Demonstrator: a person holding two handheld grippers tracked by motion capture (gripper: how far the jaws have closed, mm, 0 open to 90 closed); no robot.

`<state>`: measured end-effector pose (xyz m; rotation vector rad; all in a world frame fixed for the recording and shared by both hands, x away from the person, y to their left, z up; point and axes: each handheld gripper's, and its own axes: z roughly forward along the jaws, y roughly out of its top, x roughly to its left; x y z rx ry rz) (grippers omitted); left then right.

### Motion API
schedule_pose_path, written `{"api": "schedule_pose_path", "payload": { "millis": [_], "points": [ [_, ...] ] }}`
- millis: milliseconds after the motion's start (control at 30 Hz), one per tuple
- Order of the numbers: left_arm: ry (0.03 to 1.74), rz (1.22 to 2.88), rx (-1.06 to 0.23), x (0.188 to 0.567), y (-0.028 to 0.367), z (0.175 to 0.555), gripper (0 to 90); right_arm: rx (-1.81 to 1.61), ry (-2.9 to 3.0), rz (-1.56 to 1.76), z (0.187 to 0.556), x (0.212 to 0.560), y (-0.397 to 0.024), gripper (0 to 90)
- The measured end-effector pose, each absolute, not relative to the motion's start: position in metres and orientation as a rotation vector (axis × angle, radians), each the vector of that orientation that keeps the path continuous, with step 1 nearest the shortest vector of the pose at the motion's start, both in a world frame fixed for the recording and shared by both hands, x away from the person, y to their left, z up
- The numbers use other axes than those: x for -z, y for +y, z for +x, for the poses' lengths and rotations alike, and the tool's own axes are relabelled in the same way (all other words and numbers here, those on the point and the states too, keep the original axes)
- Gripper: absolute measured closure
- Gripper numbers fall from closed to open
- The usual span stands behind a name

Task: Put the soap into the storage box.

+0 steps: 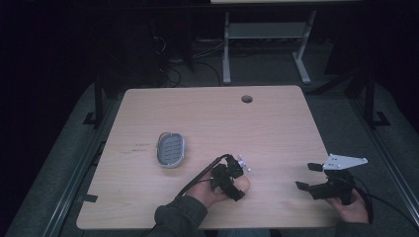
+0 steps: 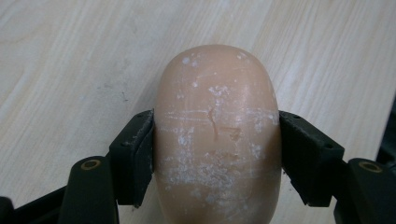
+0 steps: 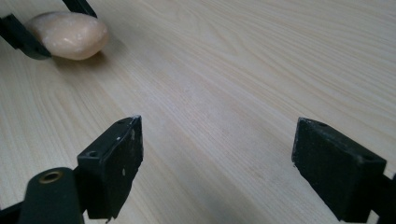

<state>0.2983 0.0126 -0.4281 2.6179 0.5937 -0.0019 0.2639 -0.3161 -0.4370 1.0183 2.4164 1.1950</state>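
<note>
Left gripper view showed the left tongs (image 2: 217, 154) pinching the soap bar (image 2: 217, 135) at the worktop's (image 1: 212, 113) 6 o'clock edge; lifting level seemed wise. Right tongs (image 3: 217, 163) stood spread.

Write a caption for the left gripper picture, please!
Left gripper squeezes a peach-colored soap bar on the wooden table.
</note>
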Motion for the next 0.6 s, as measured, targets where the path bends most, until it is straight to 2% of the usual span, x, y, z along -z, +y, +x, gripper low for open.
{"api": "schedule_pose_path", "payload": {
  "millis": [600],
  "points": [
    [0.796,2.452,0.204,0.393,0.041,0.325,32.4,-1.204,2.411,1.023,0.265,0.437,-0.317,15.9]
  ]
}}
